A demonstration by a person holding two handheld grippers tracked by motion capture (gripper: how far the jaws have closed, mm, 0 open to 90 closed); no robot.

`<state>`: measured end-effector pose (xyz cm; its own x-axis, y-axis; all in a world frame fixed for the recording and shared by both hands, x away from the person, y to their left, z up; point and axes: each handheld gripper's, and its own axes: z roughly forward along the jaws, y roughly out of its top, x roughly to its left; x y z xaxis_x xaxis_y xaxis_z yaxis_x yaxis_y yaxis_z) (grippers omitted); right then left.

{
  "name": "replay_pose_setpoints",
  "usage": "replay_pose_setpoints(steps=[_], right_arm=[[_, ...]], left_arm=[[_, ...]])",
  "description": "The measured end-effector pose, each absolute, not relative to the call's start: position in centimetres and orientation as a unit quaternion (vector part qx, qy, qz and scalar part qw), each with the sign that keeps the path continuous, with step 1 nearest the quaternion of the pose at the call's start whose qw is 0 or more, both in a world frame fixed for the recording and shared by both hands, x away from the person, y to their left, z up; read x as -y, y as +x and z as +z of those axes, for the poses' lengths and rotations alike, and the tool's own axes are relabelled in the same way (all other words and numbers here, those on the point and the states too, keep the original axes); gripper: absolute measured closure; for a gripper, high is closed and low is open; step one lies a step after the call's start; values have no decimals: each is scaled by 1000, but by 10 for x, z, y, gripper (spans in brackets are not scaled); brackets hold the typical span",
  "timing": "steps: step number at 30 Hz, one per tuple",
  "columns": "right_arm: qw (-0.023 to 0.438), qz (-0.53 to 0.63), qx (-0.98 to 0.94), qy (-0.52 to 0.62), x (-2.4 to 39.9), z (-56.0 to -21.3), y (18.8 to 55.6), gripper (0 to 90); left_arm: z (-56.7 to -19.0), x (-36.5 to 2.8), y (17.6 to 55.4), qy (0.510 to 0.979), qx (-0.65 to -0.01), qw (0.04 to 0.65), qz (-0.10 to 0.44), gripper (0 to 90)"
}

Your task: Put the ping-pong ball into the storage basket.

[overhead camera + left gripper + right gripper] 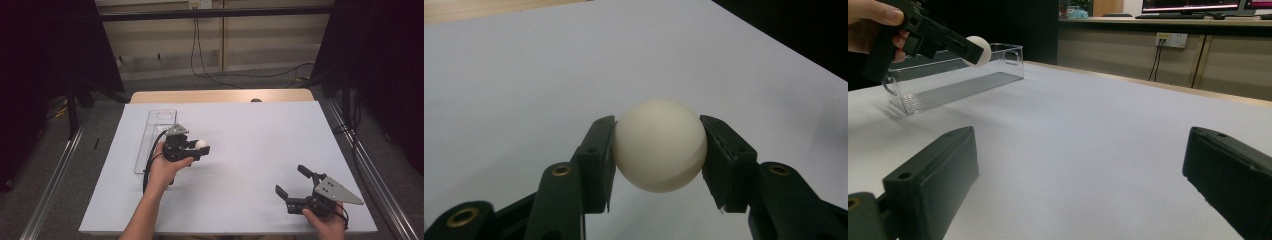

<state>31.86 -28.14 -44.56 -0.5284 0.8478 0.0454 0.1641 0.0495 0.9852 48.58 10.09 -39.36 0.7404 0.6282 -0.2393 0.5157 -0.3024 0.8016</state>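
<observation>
A white ball (659, 145) sits clamped between the two black jaws of my left gripper (201, 146), which is shut on it and held above the white table sheet just right of a clear plastic tray (150, 140). The ball (201, 144) pokes out at that gripper's tip, and it is seen again as the ball (979, 49) in front of the tray (953, 82). My right gripper (291, 181) rests low near the table's front right, jaws spread wide with nothing between them; in its own view the right gripper (1083, 170) frames bare sheet.
The white sheet (250, 150) covers the table, with a wooden strip (220, 96) along the far edge. Metal rails (55, 170) run along both sides. Cables (210, 75) lie on the floor behind the table.
</observation>
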Motion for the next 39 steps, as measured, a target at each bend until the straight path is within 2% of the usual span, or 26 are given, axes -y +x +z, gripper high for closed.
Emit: replay_pose_setpoints(steps=[39], right_arm=[[296,573,-663,380,281,-446,319,10]], left_arm=[[-384,-120,487,793,-371,477,75,511]])
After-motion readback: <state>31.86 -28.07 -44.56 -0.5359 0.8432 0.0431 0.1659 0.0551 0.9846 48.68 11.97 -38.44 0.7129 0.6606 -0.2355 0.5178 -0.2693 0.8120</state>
